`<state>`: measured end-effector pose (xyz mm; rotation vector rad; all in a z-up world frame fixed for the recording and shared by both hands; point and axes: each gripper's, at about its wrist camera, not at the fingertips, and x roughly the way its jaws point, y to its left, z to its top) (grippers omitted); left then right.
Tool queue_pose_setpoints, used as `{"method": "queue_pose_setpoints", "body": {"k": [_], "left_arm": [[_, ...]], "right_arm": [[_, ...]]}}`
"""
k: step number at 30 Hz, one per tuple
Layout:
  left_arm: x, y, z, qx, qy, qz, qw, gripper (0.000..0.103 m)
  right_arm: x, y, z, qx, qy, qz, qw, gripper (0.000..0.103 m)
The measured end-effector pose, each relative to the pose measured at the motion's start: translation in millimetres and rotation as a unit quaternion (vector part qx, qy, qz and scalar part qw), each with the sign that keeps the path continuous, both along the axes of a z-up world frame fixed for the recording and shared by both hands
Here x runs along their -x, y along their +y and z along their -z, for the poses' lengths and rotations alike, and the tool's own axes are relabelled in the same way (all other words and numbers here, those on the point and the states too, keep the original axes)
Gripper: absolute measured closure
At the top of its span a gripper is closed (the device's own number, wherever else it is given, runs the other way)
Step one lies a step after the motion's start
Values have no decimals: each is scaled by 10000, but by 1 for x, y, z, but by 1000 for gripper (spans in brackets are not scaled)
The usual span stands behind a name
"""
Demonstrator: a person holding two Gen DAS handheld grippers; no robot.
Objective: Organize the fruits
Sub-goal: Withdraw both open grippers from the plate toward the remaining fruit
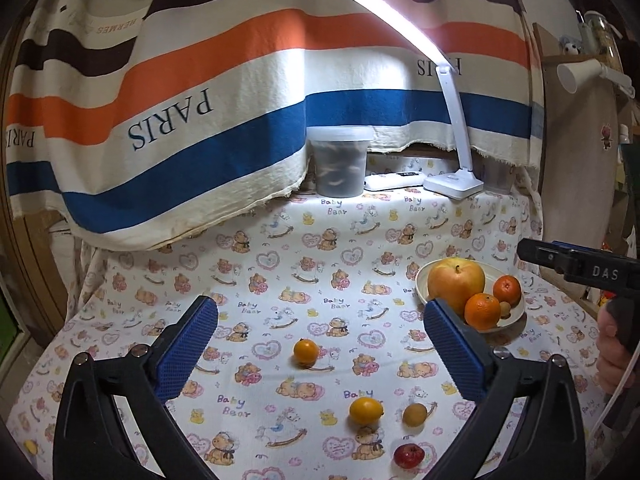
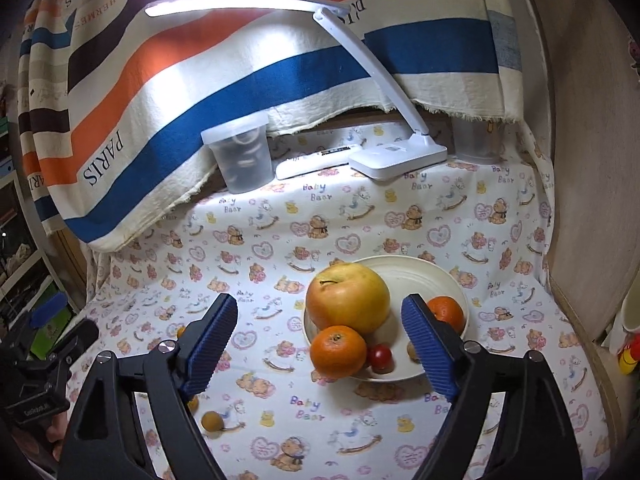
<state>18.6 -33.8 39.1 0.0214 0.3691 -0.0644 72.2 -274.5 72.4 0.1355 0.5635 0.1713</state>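
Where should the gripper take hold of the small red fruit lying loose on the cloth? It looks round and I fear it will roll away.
Grip the small red fruit across its round middle, coming from above with one pad on each side. It lies free on the cloth, clear of the brown fruit behind it. The left gripper is open wide enough.

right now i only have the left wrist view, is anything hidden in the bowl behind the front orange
Observer: Yes. The right wrist view shows a small red fruit lying in the bowl, right beside the front orange.
Operator: ok and is the right one holding anything, i only see its body
Observer: No. The right gripper has its fingers open and grips nothing. It points toward the bowl.
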Motion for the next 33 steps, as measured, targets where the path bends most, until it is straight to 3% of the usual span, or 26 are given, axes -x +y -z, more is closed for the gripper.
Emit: {"method": "queue_pose_setpoints", "body": {"k": [14, 28, 33], "left_arm": [[6, 19, 24, 37, 31, -30, 10000, 1], [-14, 33, 50, 785, 851, 339, 9927, 1], [-17, 29, 54, 882, 1051, 482, 9894, 8]], "right_arm": [[-4, 42, 15, 160, 76, -207, 9996, 17], [-18, 52, 49, 309, 418, -324, 9981, 17], [-15, 55, 50, 399, 392, -349, 9978, 17]]}}
